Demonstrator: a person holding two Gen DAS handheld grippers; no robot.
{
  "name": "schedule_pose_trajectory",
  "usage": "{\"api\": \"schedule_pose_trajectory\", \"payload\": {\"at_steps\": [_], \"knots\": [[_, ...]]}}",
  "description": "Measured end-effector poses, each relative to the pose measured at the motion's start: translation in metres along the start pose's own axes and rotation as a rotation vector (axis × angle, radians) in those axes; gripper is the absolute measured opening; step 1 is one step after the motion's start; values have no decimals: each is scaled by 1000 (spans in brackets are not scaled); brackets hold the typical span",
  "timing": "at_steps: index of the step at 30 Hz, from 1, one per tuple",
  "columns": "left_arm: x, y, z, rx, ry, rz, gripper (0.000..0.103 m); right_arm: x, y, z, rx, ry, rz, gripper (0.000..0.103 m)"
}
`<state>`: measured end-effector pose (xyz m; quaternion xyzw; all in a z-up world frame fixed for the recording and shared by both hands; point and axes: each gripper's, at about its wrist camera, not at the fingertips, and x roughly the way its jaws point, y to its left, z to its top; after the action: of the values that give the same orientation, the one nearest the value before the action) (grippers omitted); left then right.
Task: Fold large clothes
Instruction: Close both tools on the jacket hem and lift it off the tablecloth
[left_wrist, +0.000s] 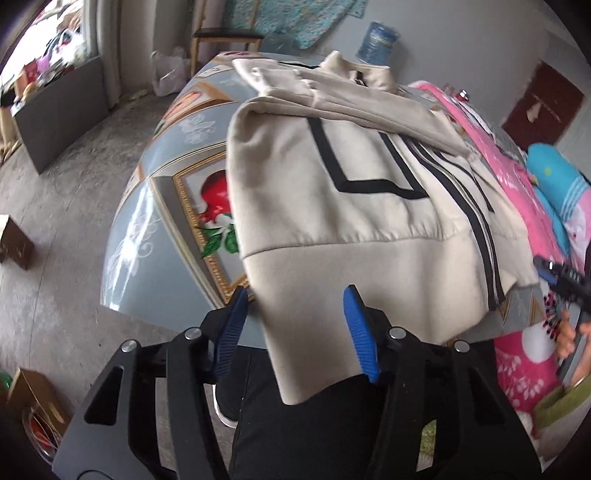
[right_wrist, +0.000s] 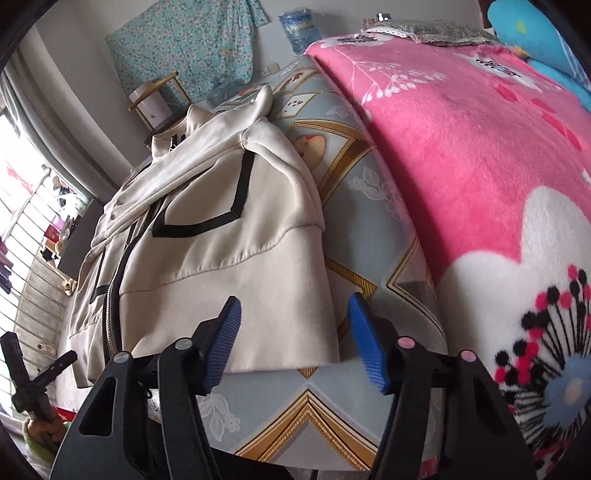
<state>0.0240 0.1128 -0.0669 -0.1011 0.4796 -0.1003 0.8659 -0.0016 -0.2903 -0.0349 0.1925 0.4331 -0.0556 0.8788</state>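
Observation:
A cream zip jacket (left_wrist: 351, 192) with black stripes lies flat on the patterned table (left_wrist: 147, 206), sleeves folded across its chest, its hem hanging over the near edge. My left gripper (left_wrist: 295, 325) is open, its blue fingers on either side of the hem's left corner, not closed on it. In the right wrist view the jacket (right_wrist: 221, 240) lies left of centre. My right gripper (right_wrist: 293, 339) is open just above the hem's right corner, with nothing between the jaws. The right gripper also shows in the left wrist view (left_wrist: 561, 280) at the right edge.
A pink flowered blanket (right_wrist: 480, 147) covers the table's right side. A blue plush toy (left_wrist: 554, 184) lies beyond it. A wooden chair (left_wrist: 225, 40) and a water jug (left_wrist: 378, 42) stand behind the table. Cardboard boxes (left_wrist: 33, 398) sit on the floor at left.

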Motion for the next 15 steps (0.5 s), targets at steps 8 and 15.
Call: {"api": "schedule_pose_trajectory", "payload": {"at_steps": [8, 15], "knots": [[2, 14, 1, -99, 39, -74, 25, 11, -7, 9, 36, 4, -8, 44], [1, 25, -8, -179, 71, -129, 21, -6, -7, -3, 65, -16, -6, 30]]}}
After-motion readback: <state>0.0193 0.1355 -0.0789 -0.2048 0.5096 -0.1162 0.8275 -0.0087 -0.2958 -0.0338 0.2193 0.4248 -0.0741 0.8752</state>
